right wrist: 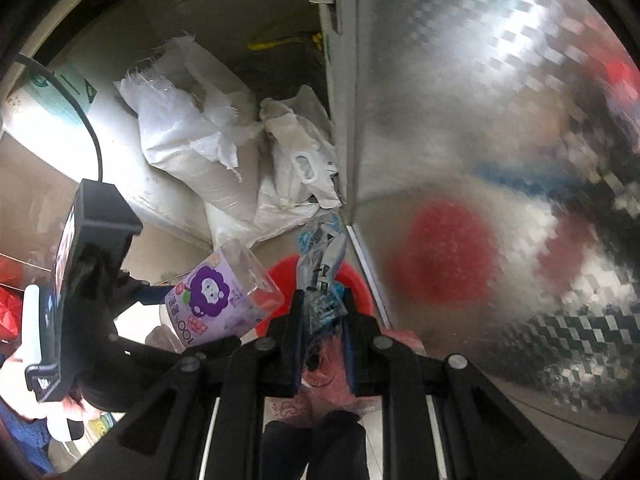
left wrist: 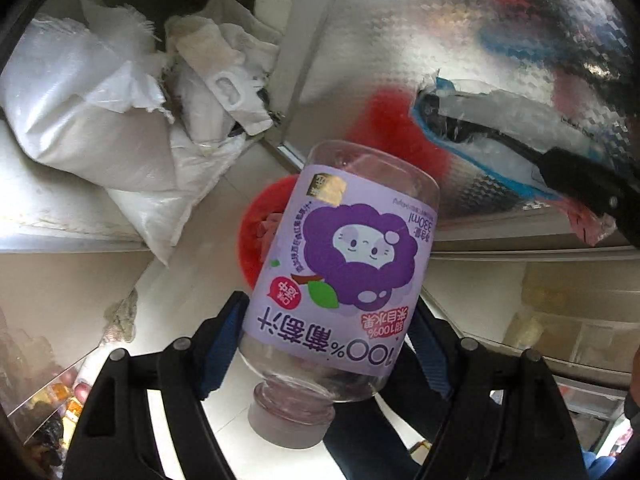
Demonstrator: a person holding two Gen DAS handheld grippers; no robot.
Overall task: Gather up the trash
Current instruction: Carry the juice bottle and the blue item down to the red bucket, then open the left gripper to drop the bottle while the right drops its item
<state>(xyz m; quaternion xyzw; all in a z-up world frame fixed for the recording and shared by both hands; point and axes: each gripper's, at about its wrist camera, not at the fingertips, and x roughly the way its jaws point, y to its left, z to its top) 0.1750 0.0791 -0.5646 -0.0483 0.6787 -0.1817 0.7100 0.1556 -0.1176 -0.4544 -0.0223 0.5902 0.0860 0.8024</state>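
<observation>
An empty clear juice bottle [left wrist: 344,264] with a purple label lies between the blue pads of my left gripper [left wrist: 328,320], cap end toward the camera; the gripper is shut on it. Right below the bottle sits a red bin [left wrist: 256,232]. In the right wrist view my right gripper [right wrist: 323,300] is shut on a crumpled blue-and-white wrapper [right wrist: 322,256], with pink plastic [right wrist: 328,372] bunched between its fingers. It hangs over the red bin [right wrist: 356,280], just right of the bottle [right wrist: 218,300]. From the left wrist, the wrapper [left wrist: 492,160] shows at right.
White woven sacks [left wrist: 92,120] [right wrist: 192,152] are piled behind the bin against a wall. A shiny patterned metal panel [left wrist: 460,40] [right wrist: 480,120] stands close on the right. A cardboard box [right wrist: 48,112] is at far left, and a hand [right wrist: 12,364] holds the left gripper.
</observation>
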